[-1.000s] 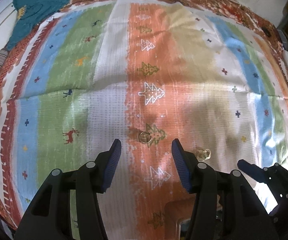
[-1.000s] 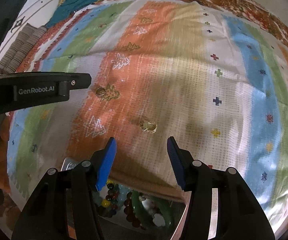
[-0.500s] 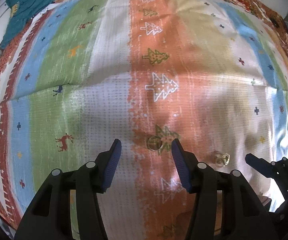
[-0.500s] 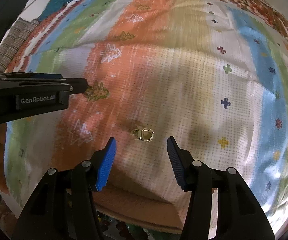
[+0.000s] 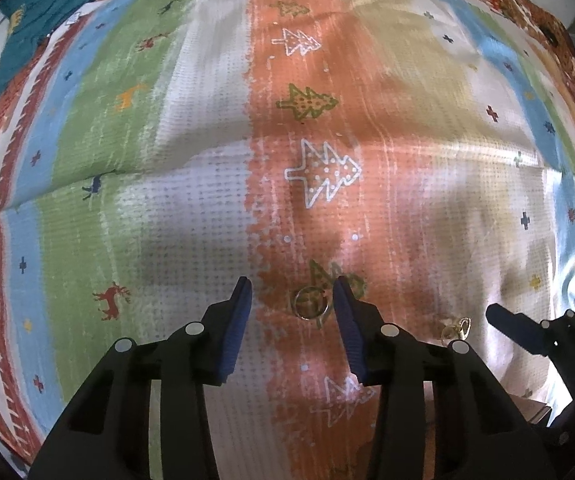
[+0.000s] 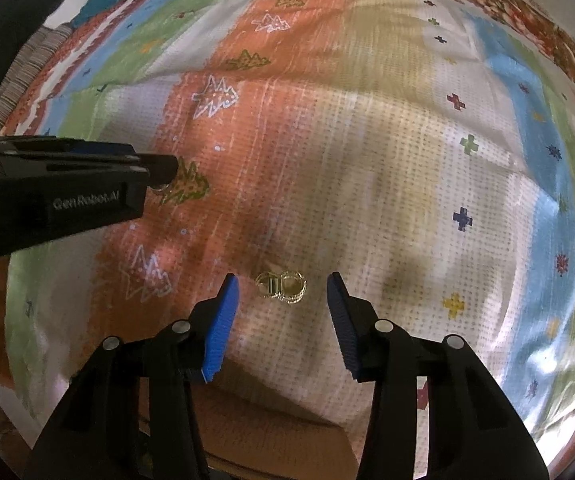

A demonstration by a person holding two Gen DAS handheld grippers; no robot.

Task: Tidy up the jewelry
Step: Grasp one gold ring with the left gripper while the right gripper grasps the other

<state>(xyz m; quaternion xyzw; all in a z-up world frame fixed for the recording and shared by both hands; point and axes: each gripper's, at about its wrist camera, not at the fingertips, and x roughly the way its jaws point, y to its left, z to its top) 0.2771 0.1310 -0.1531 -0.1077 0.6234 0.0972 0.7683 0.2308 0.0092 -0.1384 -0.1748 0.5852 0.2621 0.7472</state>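
Nearest the left camera, the left gripper (image 5: 292,294) points steeply down at the cloth (image 5: 207,208), its blue ribbed pads closing with a thin gold ring (image 5: 307,302) lying flat between them; the right pad looks close to the ring's rim, but I cannot tell whether it touches, and nothing is clamped yet. The right gripper (image 6: 281,290) is in the same position over a pair of small gold hoops (image 6: 281,287) lying side by side and touching (possibly earrings, too small to be sure). Its jaws are closing too, with clear cloth showing on both sides of the pair, so it grips nothing.

The risks come from how flat and thin these pieces are. In my judgement a ring lying level on soft fabric gives the pads little edge to catch: they may slide over it, pinch a fold of cloth along with it, or flick it sideways. The pair could separate, so only one hoop comes up. Metal on ribbed rubber may also twist out once lifted.

The cloth is a loosely woven, dotted-texture spread, slightly rumpled, with wide orange, cream, green and blue stripes printed with little trees, reindeer and crosses. Farther off, at the far left edge, a teal garment (image 5: 47,8) lies crumpled on it.
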